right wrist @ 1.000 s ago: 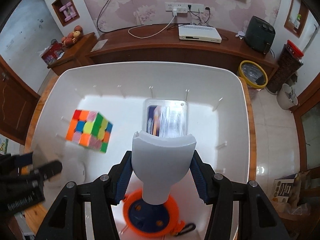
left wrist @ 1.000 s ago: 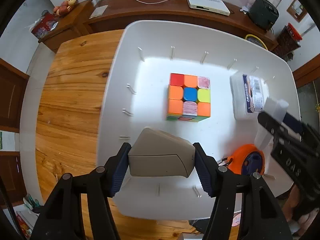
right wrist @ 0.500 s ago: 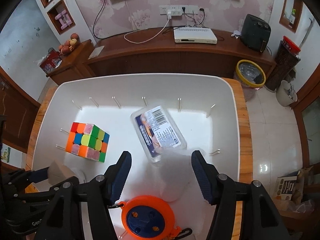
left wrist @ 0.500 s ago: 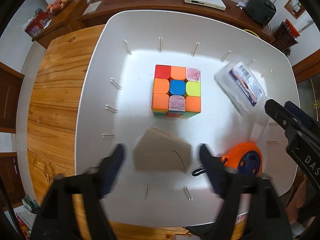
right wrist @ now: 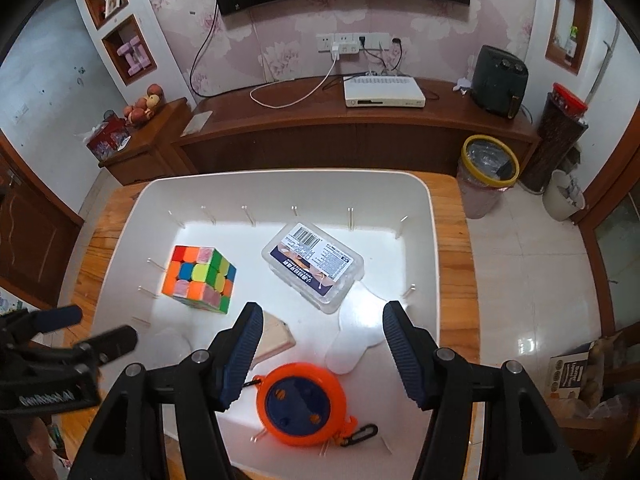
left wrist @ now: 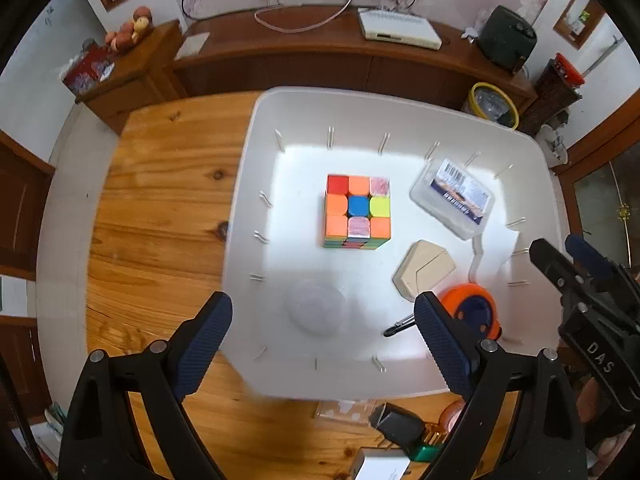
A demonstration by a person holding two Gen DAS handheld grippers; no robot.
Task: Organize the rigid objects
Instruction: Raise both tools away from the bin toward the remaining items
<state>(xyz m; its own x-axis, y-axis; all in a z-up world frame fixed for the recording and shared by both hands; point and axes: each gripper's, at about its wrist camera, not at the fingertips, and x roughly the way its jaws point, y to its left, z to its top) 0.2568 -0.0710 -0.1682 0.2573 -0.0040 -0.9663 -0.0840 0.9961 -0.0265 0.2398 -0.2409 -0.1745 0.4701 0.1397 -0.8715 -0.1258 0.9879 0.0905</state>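
White plastic bin (right wrist: 434, 240), ribbed inside, is sitting on the wooden table (left wrist: 160, 208), under both tongs.

Multicoloured puzzle cube (left wrist: 357, 211) is lying beyond the left gripper (left wrist: 323, 344), whose jaws are opening, nothing between them.

Clear labelled plastic box (right wrist: 313, 265) is resting ahead of the right gripper (right wrist: 320, 350), standing apart, empty.

Orange round reel (right wrist: 301, 404) is lying just below its fingertips.

Beige wooden wedge block (left wrist: 423, 269) is sitting inside the left gripper's right finger.

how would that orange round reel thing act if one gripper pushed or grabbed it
The orange reel lies flat on its broad face in the white bin, so it should slide, not roll. Its hard, smooth-looking rim may slip between pads. The clip hanging off its edge would probably drag or swing.
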